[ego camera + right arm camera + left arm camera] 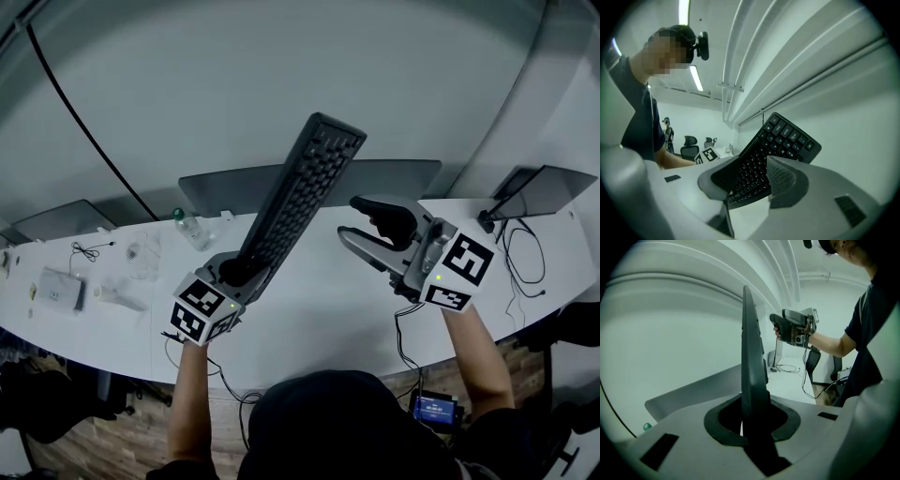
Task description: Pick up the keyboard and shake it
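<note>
The left tongs (751,418) are clamped on one short end of the keyboard (305,192), which stands clear of the counter (319,309), slanting up and away. The right tongs (367,230) hang apart and empty just beside it.

The risk, as I judge it: a single end grip on a long board – a hard shake could make it pivot in the pads or slip out and drop. A wide swing might also strike the right tongs.

How deep the end sits between the pads is hidden, since that view sees the board edge-on. The clear items at the counter's left are hard to make out.
</note>
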The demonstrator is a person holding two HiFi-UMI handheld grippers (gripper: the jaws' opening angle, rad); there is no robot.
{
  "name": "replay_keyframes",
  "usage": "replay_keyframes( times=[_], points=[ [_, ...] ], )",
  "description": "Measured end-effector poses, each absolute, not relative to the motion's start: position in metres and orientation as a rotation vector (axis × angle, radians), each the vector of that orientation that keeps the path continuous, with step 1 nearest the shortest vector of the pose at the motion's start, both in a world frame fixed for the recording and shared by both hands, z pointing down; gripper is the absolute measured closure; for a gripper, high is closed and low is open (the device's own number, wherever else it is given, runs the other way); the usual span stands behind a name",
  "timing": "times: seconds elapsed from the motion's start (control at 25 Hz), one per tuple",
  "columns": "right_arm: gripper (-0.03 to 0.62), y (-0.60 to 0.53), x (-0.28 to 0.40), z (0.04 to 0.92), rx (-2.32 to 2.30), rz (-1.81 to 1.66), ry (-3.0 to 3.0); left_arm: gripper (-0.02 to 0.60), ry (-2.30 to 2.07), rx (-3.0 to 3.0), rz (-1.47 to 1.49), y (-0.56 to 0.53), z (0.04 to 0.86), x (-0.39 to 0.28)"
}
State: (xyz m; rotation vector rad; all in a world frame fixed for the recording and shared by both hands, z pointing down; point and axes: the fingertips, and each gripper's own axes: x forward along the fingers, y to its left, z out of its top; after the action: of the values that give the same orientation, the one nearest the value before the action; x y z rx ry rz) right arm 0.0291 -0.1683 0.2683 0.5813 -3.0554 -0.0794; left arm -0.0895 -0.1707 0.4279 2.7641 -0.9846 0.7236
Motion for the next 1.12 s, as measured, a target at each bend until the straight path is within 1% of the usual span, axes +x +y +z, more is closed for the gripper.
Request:
replay_keyframes(
  times=[0.24, 0.44, 0.64, 0.84, 1.12],
  points=[
    [0.424, -0.163, 0.012, 0.263, 0.620, -0.374, -2.893, 0.488, -1.064, 2.770, 0.869, -0.179, 0.432, -0.100],
    [0.424, -0.160, -0.002, 0.257, 0.600, -0.583, -2.773, 0.488, -1.080, 2.765, 0.917, -0.184, 0.432, -0.100],
    [0.424, -0.160, -0.015, 0.264, 0.607, -0.723, -2.543, 0.489, -1.146, 2.755, 1.057, -0.190, 0.431, -0.108],
    [0.422, -0.155, -0.029, 0.263, 0.613, -0.883, -2.440, 0.489, -1.204, 2.762, 1.253, -0.188, 0.428, -0.107],
    [0.413, -0.150, -0.044, 0.277, 0.579, -1.077, -2.235, 0.488, -1.214, 2.767, 1.327, -0.189, 0.428, -0.103]
  ],
)
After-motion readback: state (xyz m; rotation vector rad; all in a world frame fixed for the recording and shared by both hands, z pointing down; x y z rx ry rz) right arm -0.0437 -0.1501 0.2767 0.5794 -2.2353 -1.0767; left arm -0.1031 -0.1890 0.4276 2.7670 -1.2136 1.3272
